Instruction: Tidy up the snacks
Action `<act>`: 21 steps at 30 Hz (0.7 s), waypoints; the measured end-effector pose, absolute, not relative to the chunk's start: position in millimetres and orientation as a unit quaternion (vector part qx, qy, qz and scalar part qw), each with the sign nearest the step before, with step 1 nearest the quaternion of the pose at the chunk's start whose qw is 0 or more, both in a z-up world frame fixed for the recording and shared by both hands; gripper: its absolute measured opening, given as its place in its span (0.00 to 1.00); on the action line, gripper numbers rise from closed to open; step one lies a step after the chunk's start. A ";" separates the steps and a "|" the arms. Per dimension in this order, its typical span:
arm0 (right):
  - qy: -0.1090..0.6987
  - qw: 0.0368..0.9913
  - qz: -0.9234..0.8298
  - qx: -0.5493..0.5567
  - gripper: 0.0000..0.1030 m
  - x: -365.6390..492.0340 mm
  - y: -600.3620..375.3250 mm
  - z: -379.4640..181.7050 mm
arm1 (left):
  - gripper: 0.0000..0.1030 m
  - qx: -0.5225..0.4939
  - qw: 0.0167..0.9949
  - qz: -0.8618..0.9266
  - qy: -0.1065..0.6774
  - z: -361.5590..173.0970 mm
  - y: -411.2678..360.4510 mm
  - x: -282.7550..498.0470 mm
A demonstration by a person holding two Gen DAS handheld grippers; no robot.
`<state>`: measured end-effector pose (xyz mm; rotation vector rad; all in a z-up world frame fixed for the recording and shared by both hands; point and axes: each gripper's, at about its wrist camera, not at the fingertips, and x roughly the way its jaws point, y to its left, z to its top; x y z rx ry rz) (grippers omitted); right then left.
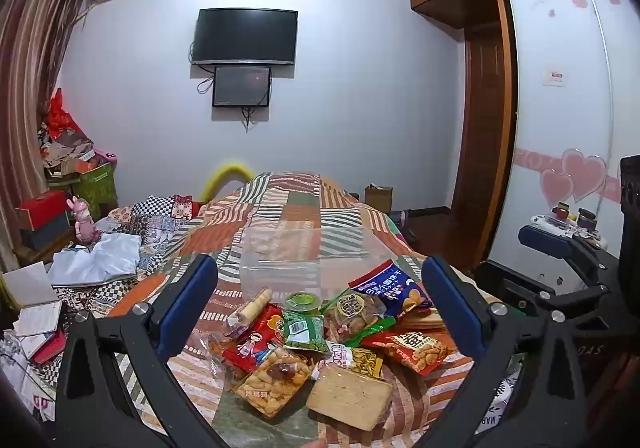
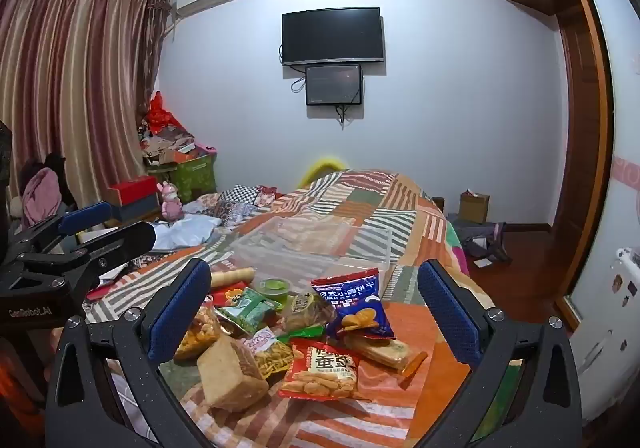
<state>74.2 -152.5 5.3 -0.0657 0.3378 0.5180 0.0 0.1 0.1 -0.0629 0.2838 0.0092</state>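
A pile of snack packets lies on the patchwork bedspread (image 1: 304, 208): a blue chip bag (image 1: 394, 286) (image 2: 354, 302), a red bean packet (image 1: 416, 350) (image 2: 320, 372), a green pea packet (image 1: 304, 330) (image 2: 250, 308), a tan cake block (image 1: 350, 396) (image 2: 230, 372), a green jelly cup (image 1: 303, 301) (image 2: 273, 285) and others. A clear plastic box (image 1: 304, 248) (image 2: 316, 244) stands just behind the pile. My left gripper (image 1: 320, 292) is open above the pile, holding nothing. My right gripper (image 2: 314, 288) is open above it too, holding nothing.
Crumpled cloth (image 1: 100, 260) and books (image 1: 36, 312) lie at the bed's left. Boxes and a pink figurine (image 2: 173, 201) stand by the curtain. A wardrobe (image 1: 560, 108) is at the right. The right gripper (image 1: 560, 248) shows in the left view; the left gripper (image 2: 92, 232) in the right view.
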 end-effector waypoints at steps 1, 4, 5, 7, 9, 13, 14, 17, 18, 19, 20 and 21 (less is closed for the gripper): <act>0.166 0.952 0.255 -0.031 1.00 74.0 -152.8 5.5 | 1.00 -0.031 0.989 0.008 0.146 0.1 0.0 0.7; 0.165 0.952 0.256 -0.030 1.00 73.6 -152.9 6.1 | 1.00 -0.032 0.989 0.010 0.145 0.1 1.1 3.1; 0.165 0.952 0.256 -0.030 1.00 76.3 -150.6 5.7 | 1.00 -0.033 0.989 0.009 0.146 0.0 1.6 4.4; 0.164 0.952 0.256 -0.030 1.00 74.6 -152.4 7.6 | 1.00 -0.032 0.989 0.008 0.144 -2.2 -4.7 4.7; 0.160 0.953 0.255 -0.028 1.00 72.3 -151.1 7.1 | 1.00 -0.032 0.989 0.006 0.141 -1.2 -4.6 2.9; 0.157 0.954 0.256 -0.025 1.00 68.6 -150.5 5.9 | 1.00 -0.032 0.990 0.004 0.139 -0.4 -1.5 2.3; 0.156 0.953 0.257 -0.023 1.00 68.1 -153.4 8.5 | 1.00 -0.029 0.990 0.003 0.137 -1.0 -3.6 1.8; 0.155 0.953 0.258 -0.021 1.00 67.2 -155.8 10.4 | 1.00 -0.028 0.990 0.002 0.136 -1.2 -4.3 2.0; 0.155 0.953 0.258 -0.020 1.00 67.8 -156.1 10.6 | 1.00 -0.028 0.990 0.002 0.135 -1.4 -4.5 2.0; 0.155 0.953 0.258 -0.020 1.00 68.2 -156.1 10.7 | 1.00 -0.028 0.990 0.002 0.135 -1.5 -4.7 2.2; 0.155 0.953 0.259 -0.019 1.00 68.2 -156.3 11.2 | 1.00 -0.028 0.990 0.003 0.135 -1.6 -4.6 1.9; 0.155 0.953 0.259 -0.018 1.00 68.4 -156.6 11.6 | 1.00 -0.028 0.990 0.003 0.135 -1.4 -4.4 1.8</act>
